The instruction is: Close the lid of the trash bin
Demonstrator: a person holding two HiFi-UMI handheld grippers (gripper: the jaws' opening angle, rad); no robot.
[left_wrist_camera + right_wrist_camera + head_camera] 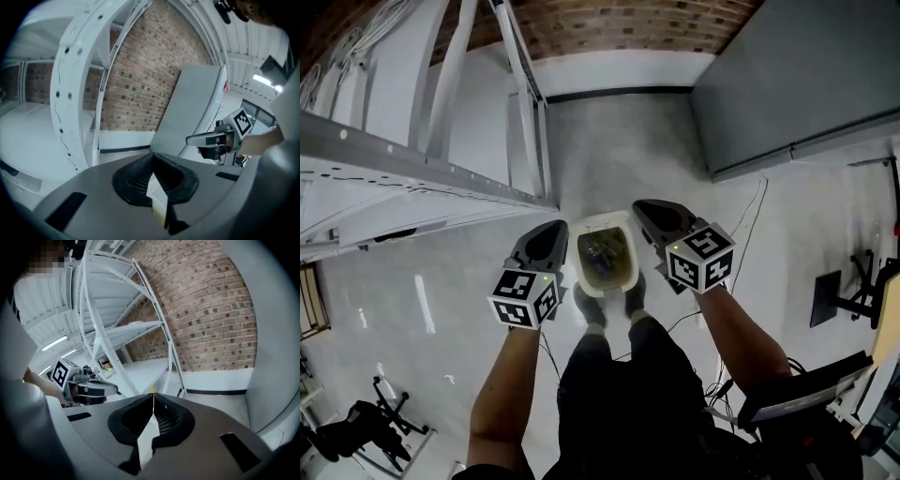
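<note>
Directly below the head camera, the trash bin (pixel 602 290) stands on the pale floor (pixel 609 141), just ahead of the person's two shoes (pixel 590 309). Its mouth is open and dark, with some rubbish dimly visible inside. A white flap at the far edge looks like the lid (pixel 606 221) tipped back, though the steep angle makes that hard to confirm.

The left gripper (pixel 546 236) hangs just beside the bin's left wall and the right gripper (pixel 660 217) just beside its right wall, so the bin sits between them. Whether either one touches the bin cannot be told.

In the left gripper view, the left gripper (pixel 151 158) has its jaws pressed together at the tips with nothing held between them. Beyond it are a brick wall (pixel 140 79), a leaning grey panel (pixel 187 103) and the right gripper (pixel 206 139).

In the right gripper view, the right gripper (pixel 153 400) likewise has its jaws meeting in a thin seam, with nothing in them. The left gripper (pixel 92 389) shows off to the side in front of a white metal rack (pixel 140 329).

In the head view, that rack (pixel 441 169) stands to the bin's left, and a thin cable (pixel 750 217) trails across the floor on the right
</note>
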